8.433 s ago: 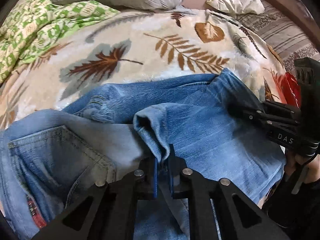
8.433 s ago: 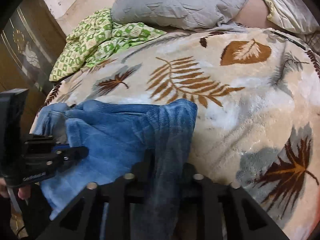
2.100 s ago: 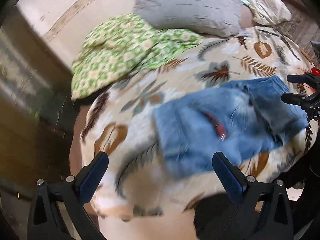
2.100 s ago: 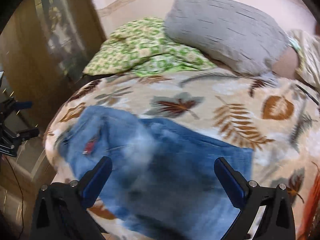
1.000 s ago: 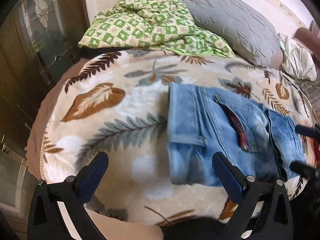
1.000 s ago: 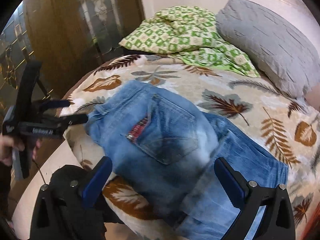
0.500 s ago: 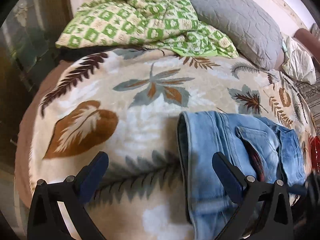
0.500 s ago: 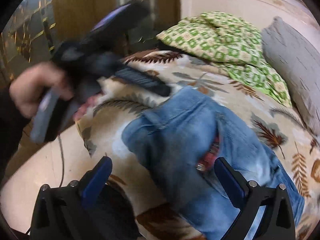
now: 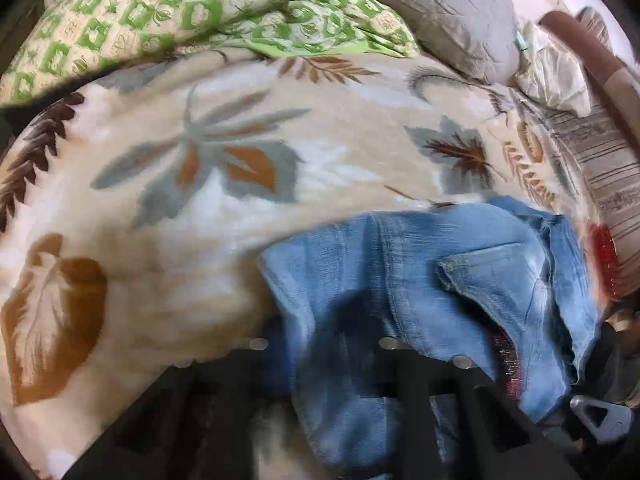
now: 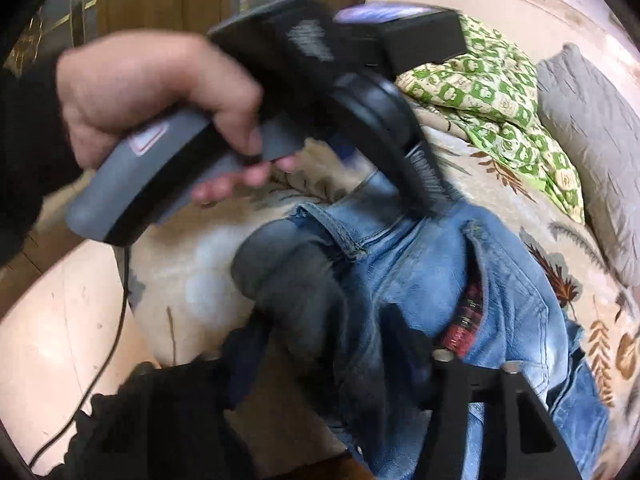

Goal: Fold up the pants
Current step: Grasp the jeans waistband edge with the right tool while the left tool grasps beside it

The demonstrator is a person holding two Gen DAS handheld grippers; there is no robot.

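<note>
- Left wrist view: the jeans (image 9: 440, 248) lie bunched in the lower right of the frame, on the leaf-print blanket (image 9: 240, 220). Their left edge is a stitched band that runs down the middle towards the bottom.
- The left gripper (image 9: 324, 360) is a dark blur at the bottom centre. Its jaws have just been closing. They now stand nearly together, with that denim edge pinched between them.
- There is a lot of bare blanket to the left of the jeans and above them. A green checked quilt (image 9: 180, 8) fills the upper left and a grey pillow (image 9: 440, 8) the upper right. Striped bedding (image 9: 600, 160) runs along the right rim.
- Right wrist view: the jeans run from the centre to the lower right, with a red label (image 10: 464, 320) showing at a pocket slit. They sit close to the blanket's near edge, and pale floor (image 10: 60, 320) with a thin cable (image 10: 116, 344) lies beyond it at the lower left.
- The right gripper (image 10: 332, 352) is at the bottom centre. Its jaws have just been closing, with a thick dark roll of denim between them. The blur hides whether the pads press on it.
- The person's left hand (image 10: 152, 96) fills the upper left, wrapped around the other tool's grey handle. That tool's tips come down on the band of the jeans at the centre.
</note>
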